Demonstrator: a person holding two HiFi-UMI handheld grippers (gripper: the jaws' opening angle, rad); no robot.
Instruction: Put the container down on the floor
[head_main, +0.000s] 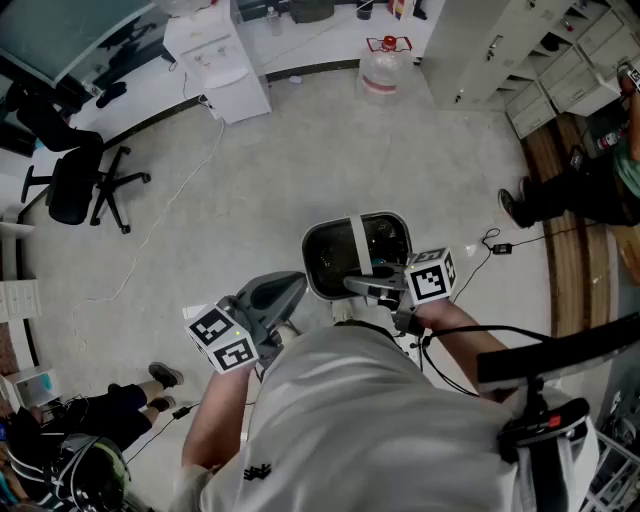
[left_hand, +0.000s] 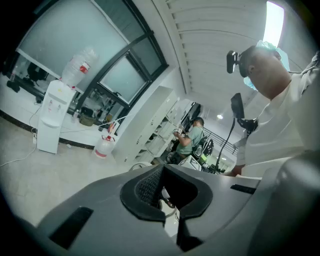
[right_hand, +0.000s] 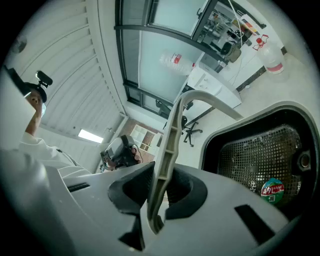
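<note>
- My right gripper (head_main: 372, 287) (right_hand: 159, 192) is clamped on the pale handle (head_main: 358, 245) (right_hand: 170, 135) of the container (head_main: 320, 240) (right_hand: 250, 117). The jaws are pinched onto the strap from both sides.
- The container is a dark bin with a mesh lining (right_hand: 250, 155). It hangs from that handle just in front of me, mouth up. A small item with a red and green label (right_hand: 272, 190) lies inside it.
- My left gripper (head_main: 290, 290) (left_hand: 167, 192) sits beside the bin without touching it. Its jaws stand apart with nothing between them.
- From the head view, I judge the bin is off the floor (head_main: 250, 200). It hangs near my waist and the bare concrete looks well below it, though I cannot tell the gap for sure.
- So the pick-up and carry look done, and the set-down is not yet done.
- What I judge is left: lower the bin onto the open floor ahead, let it settle flat, then release the handle and pull clear.
</note>
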